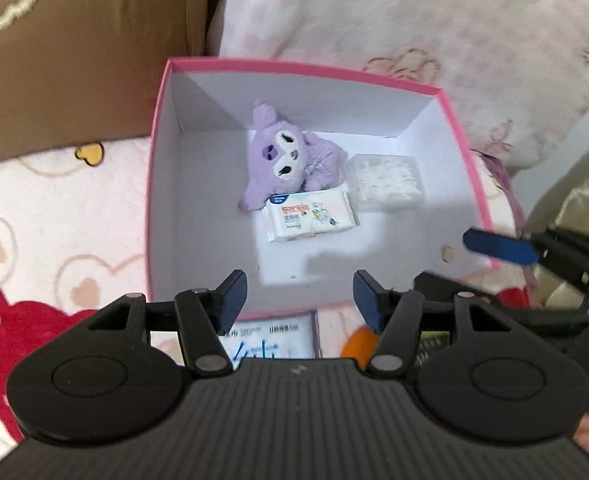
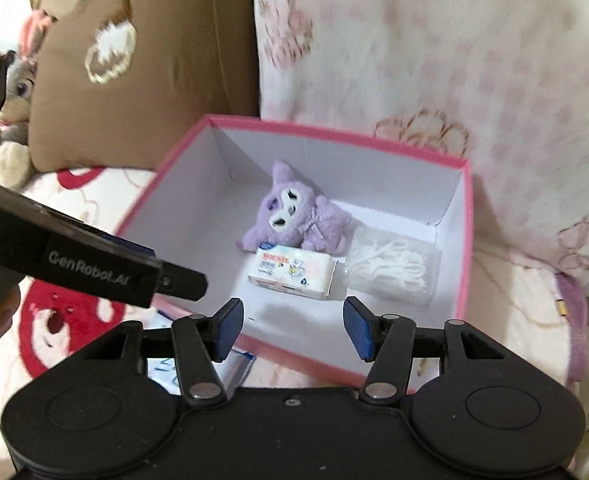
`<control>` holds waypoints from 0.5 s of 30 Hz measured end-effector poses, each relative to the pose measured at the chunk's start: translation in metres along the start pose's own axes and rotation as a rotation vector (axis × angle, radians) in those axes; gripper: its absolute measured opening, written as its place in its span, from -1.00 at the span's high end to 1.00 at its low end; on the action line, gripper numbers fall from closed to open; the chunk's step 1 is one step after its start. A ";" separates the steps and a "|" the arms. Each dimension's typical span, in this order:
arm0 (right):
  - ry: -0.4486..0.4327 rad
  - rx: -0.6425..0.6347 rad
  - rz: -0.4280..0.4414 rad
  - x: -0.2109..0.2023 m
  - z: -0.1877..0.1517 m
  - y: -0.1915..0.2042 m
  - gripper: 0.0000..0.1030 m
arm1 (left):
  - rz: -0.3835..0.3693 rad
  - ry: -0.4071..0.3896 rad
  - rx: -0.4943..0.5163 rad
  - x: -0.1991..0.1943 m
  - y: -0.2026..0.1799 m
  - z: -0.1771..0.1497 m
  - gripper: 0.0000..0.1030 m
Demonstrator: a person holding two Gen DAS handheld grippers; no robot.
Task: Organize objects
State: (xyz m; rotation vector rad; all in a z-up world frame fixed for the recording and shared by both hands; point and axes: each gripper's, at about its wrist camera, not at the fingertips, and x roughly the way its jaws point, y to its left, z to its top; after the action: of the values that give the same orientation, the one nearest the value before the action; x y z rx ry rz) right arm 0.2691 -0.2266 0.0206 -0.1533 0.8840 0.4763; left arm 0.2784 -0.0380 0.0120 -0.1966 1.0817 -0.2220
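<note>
Pink box (image 1: 162,128) on soft blanket (image 1: 34,208) with red bears. Brown pillow (image 2: 142,72) behind. Left tongs (image 1: 300,300) apart, empty. Right tongs (image 2: 294,328) apart, empty.

The pink box (image 2: 464,240) sits open on the bed, with a purple plush toy (image 2: 294,212) near its middle, a wipes pack (image 2: 292,270) touching the toy's front, and a clear packet of white floss picks (image 2: 392,266) by the right wall. The right gripper (image 2: 294,326) hangs over the box's near edge, jaws apart and empty. The left gripper (image 2: 94,268) reaches in over the left rim.
</note>
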 end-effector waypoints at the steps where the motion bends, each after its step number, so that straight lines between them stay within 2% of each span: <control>1: -0.005 -0.002 0.001 -0.009 0.000 0.002 -0.17 | -0.003 -0.001 0.010 -0.006 -0.002 -0.002 -0.15; 5: -0.002 0.027 0.024 -0.039 -0.001 0.002 -0.17 | -0.031 0.022 0.007 -0.034 -0.009 -0.012 -0.15; 11: -0.025 0.034 0.043 -0.077 -0.012 0.009 -0.21 | 0.014 0.009 0.106 -0.081 -0.026 -0.028 -0.15; 13: -0.034 0.035 0.051 -0.089 -0.018 0.013 -0.35 | 0.009 -0.027 0.099 -0.096 -0.025 -0.036 -0.15; 15: -0.051 0.023 0.051 -0.101 -0.027 0.020 -0.61 | 0.004 -0.045 0.103 -0.106 -0.023 -0.044 -0.15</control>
State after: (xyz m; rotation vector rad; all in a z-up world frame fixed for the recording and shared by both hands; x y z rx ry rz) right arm 0.1867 -0.2515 0.0827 -0.0971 0.8450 0.5147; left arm 0.1899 -0.0330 0.0881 -0.1061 1.0229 -0.2678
